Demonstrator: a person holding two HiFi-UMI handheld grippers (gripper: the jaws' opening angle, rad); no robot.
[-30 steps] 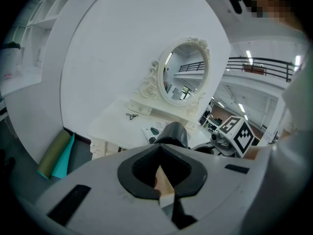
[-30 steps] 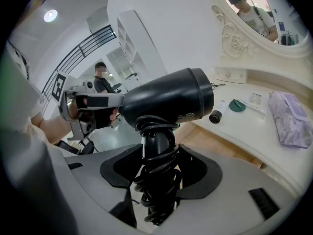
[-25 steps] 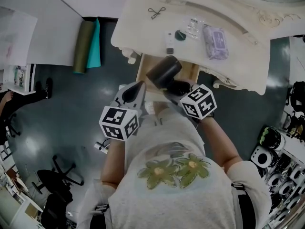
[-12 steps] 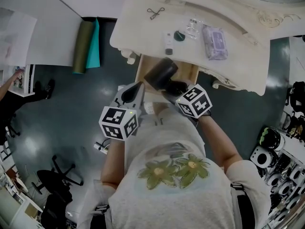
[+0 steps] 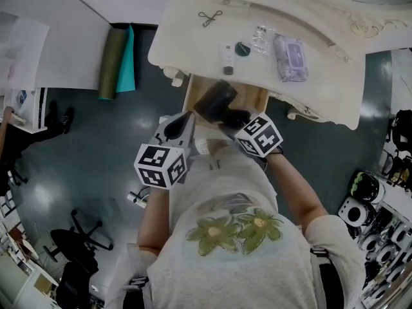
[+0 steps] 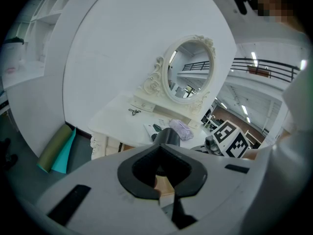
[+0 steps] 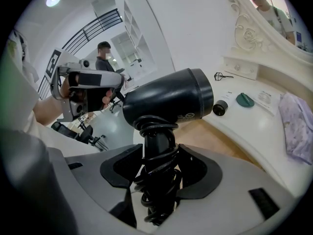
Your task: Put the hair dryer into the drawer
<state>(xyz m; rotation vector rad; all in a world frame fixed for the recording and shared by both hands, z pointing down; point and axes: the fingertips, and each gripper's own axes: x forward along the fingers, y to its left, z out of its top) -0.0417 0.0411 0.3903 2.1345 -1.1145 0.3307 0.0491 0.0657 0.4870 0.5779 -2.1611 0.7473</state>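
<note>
The black hair dryer (image 5: 215,98) hangs over the open wooden drawer (image 5: 252,95) of the white dressing table (image 5: 193,37). My right gripper (image 5: 235,117) is shut on its handle, which has the cord wound round it. In the right gripper view the dryer's barrel (image 7: 168,99) lies crosswise above the right gripper's jaws (image 7: 159,166), with the drawer's wooden bottom (image 7: 222,143) beyond it. My left gripper (image 5: 184,118) is held just left of the drawer, shut and holding nothing. In the left gripper view the left gripper's jaws (image 6: 159,173) point at the dryer (image 6: 169,136).
On the tabletop lie a black hair clip (image 5: 211,17), a small bottle (image 5: 228,59), a green round lid (image 5: 243,47) and a purple pack (image 5: 291,56). A rolled green and teal mat (image 5: 116,62) lies on the floor at the left. An office chair (image 5: 76,244) stands behind me.
My right gripper has carried the hair dryer slightly to the left over the drawer. My left gripper has stayed where it was.
</note>
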